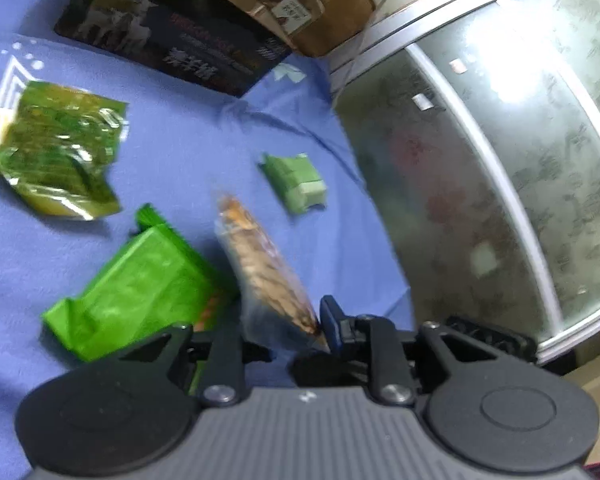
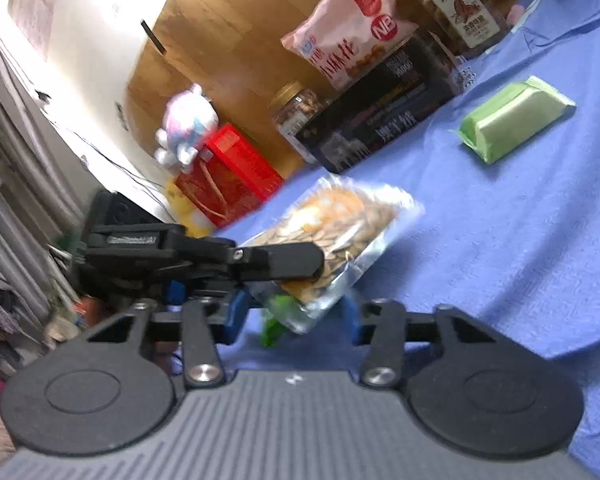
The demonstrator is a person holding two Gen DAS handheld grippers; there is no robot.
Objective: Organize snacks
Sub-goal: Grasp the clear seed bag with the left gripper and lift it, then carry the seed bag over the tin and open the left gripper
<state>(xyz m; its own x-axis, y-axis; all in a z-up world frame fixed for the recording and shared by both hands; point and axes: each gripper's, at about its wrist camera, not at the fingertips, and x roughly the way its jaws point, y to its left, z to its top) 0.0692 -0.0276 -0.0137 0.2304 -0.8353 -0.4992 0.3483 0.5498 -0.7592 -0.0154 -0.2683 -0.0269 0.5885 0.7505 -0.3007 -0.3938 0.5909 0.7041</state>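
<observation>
left jaws grip the clear seed packet (image 2: 332,232), right jaws open; pink bag (image 2: 352,28) reads "nb".

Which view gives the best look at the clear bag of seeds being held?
The right wrist view: the seed bag faces the camera broadside, contents visible, the left gripper clamping it. The left wrist view shows the bag edge-on and blurred.

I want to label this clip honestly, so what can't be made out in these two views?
- Left wrist view: the print on the dark box is smeared by motion blur, and the jar is cut off by the top edge.
- Right wrist view: the left gripper covers the near end of the clear seed packet.
- Right wrist view: blur hides whether the right gripper presses the packet.
- Right wrist view: the green scrap is mostly hidden under the packet.
</observation>
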